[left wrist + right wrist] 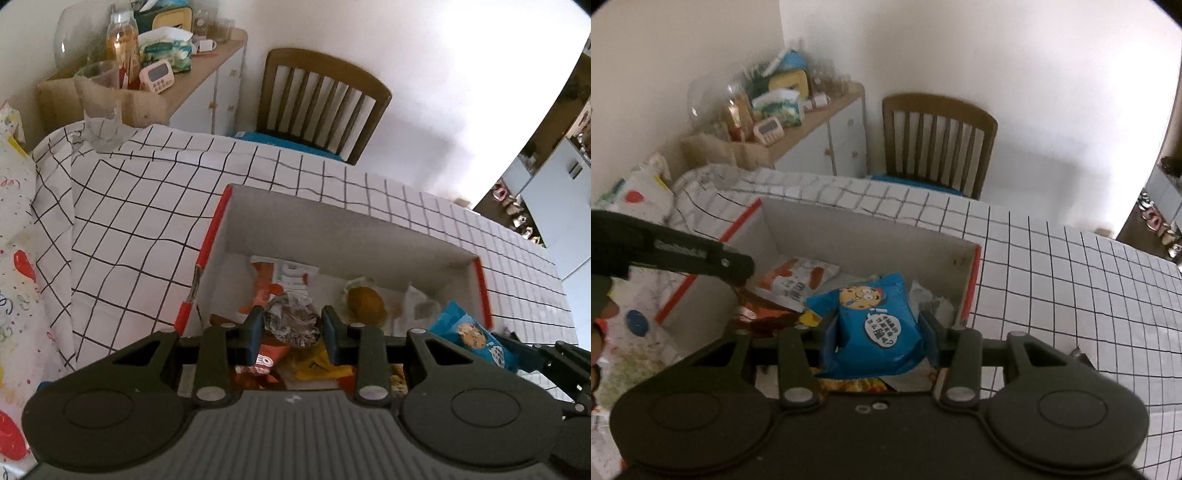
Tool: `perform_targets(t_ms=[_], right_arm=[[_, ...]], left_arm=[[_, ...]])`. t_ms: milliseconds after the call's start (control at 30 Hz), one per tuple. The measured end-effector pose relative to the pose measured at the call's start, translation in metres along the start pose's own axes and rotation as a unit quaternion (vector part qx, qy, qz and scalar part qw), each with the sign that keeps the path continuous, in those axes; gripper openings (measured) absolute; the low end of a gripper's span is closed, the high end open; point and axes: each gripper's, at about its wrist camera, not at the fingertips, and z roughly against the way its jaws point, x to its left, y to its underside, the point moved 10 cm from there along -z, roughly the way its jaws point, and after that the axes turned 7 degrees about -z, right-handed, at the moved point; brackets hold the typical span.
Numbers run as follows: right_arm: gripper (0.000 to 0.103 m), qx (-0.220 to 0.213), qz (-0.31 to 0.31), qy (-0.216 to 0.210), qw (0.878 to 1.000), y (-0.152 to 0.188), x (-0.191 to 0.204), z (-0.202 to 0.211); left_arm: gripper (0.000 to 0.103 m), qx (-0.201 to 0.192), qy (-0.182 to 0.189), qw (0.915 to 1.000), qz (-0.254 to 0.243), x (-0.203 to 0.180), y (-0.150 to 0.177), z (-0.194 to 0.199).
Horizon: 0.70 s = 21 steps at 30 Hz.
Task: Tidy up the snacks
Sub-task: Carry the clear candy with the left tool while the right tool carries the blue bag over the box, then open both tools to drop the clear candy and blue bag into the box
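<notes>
The left gripper [291, 325] has its fingers pinching a crinkly clear-wrapped dark snack [293, 323]. The right gripper [877, 332] has its fingers pinching a blue cookie packet with a cartoon face [877, 325]. Both snacks hang over the open white cardboard box with red edges [332, 236], which sits on the checked-cloth counter [147, 221] near its far edge. More snack packets lie inside the box.

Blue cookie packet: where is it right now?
The blue cookie packet is gripped in the right gripper, over the box's right end.
</notes>
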Motion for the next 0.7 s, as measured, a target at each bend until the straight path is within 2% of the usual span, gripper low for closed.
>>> perform_targets(t_ms=[433, 700], right_arm=[[0.044, 0.046, 0.033, 0.012, 0.998, 0.008, 0.021, -0.059], [0.044, 0.061, 0.035, 0.013, 0.997, 0.015, 0.021, -0.073]], left_arm=[[0.033, 0.038, -0.011, 0.9992, 0.002, 0.01, 0.015, -0.038], [0.033, 0.05, -0.012, 0.9986, -0.007, 0.007, 0.024, -0.049]])
